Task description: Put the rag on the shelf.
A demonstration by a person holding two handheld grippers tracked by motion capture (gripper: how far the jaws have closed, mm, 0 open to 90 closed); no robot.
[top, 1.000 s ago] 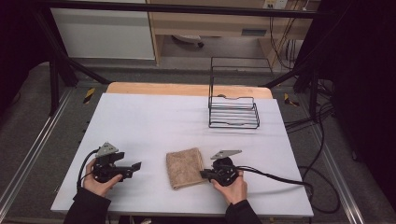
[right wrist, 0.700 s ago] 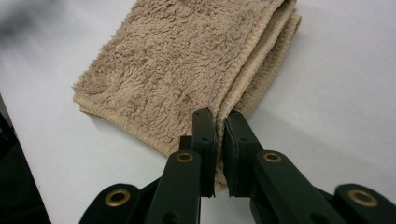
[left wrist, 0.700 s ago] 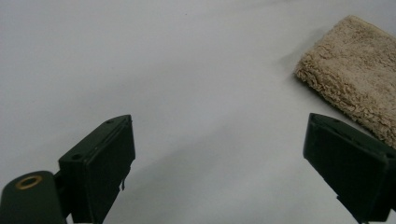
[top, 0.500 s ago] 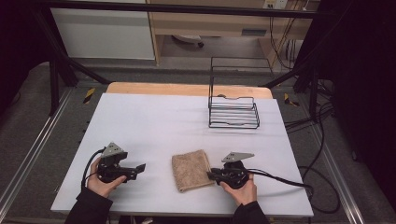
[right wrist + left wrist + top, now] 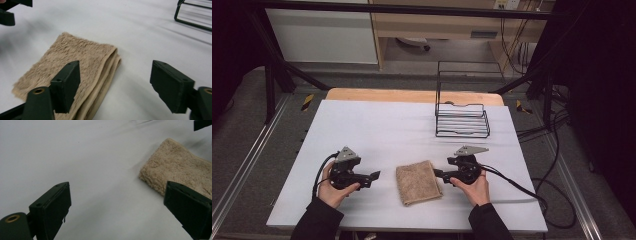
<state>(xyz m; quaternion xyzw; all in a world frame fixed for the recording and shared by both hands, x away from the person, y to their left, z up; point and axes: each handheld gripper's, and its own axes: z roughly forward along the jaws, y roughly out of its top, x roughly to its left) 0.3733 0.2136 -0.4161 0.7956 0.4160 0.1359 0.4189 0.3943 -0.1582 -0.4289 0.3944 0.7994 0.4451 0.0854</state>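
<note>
Both hands have drifted rightward along the near edge since the earlier frames; the folded towel now lies a little further right than before. Right gripper was clamped on the towel's right edge a second ago; its jaws have just been opening and now stand apart, pads clear of the cloth.

Surface: white table, a strip of bare wood at its far edge. Black wire rack near the far right corner, well apart from the towel. Room: grey floor, dark frame legs, pale cabinets beyond the far edge, black cables trailing off the right side.

Towel: tan terry, folded, flat near the middle of the near edge, between the two grippers. Right gripper view: one jaw hangs over the cloth, the other over bare table; the layered fold edge sits between them.

Left gripper: released, jaws wide, nothing between them, just beside the towel's left edge but apart. Left gripper view: towel corner partly behind one jaw.
</note>
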